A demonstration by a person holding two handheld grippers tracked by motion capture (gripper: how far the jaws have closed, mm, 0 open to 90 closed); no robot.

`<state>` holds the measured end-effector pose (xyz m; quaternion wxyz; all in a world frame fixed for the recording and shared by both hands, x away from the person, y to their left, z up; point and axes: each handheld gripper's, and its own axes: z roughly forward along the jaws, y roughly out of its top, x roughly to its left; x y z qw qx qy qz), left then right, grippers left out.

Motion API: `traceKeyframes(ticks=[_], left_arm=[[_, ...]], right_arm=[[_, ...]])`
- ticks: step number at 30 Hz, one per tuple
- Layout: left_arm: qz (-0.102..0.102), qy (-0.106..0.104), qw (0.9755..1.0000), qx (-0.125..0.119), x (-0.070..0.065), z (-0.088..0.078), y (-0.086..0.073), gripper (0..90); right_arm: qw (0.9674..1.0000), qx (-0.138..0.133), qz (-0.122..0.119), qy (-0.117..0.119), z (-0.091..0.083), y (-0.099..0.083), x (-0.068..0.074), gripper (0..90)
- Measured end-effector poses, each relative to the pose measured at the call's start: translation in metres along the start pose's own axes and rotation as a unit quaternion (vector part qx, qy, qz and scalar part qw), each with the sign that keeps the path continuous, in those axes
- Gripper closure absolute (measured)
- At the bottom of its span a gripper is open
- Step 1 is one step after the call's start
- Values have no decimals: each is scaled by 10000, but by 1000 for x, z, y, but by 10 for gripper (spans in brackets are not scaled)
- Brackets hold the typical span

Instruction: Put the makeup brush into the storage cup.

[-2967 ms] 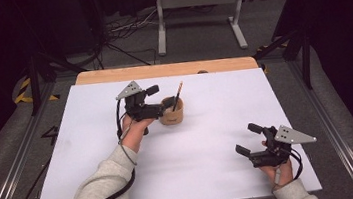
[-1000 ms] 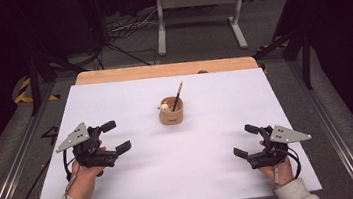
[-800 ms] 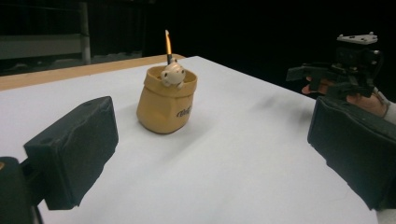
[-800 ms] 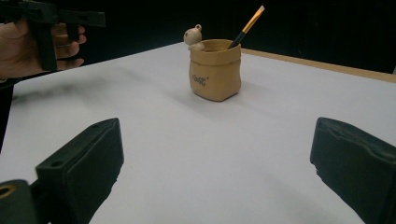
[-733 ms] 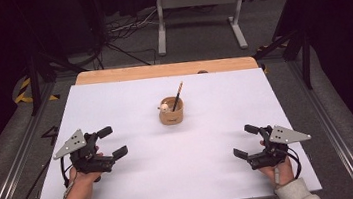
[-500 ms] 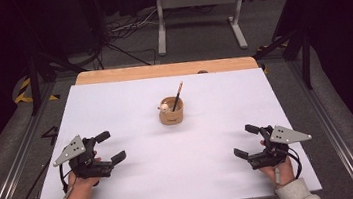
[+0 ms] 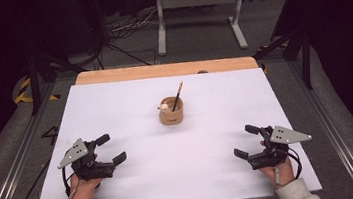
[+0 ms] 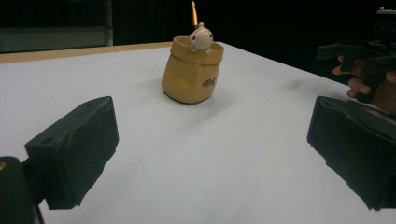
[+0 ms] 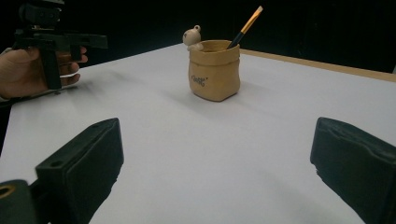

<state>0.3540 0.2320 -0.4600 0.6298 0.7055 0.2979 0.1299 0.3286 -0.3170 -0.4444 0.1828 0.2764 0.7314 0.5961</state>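
Observation:
A tan sack-shaped pot (image 7: 171, 112) with a small pale figure on its rim stands upright at the middle of the white table (image 7: 130, 105). An orange pencil (image 7: 178, 96) leans inside it. The pot (image 8: 191, 70) lies ahead of the left gripper's jaws, and the pot (image 9: 215, 70) with the pencil (image 9: 246, 25) lies ahead of the right gripper's jaws. My left gripper (image 7: 110, 148) rests open near the front left, with nothing between its jaws. Near the front right, my right gripper (image 7: 244, 142) is open and holds nothing too.
A wooden strip (image 7: 161, 71) runs along the table's far edge. Behind it stand a grey metal frame (image 7: 198, 1) and cables (image 7: 121, 30) on the floor. Metal rails (image 7: 328, 127) flank the table.
My left gripper let go of the pencil in the pot, drew back to the front left and has settled there, open. The right gripper has barely moved.

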Motion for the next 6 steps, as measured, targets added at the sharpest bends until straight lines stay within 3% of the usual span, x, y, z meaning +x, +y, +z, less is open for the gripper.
traceKeyframes(ticks=[6], left_arm=[[-90,-55,9999,-73,0,-1,1,28]], right_arm=[[10000,9,6,0,0,0,0,30]])
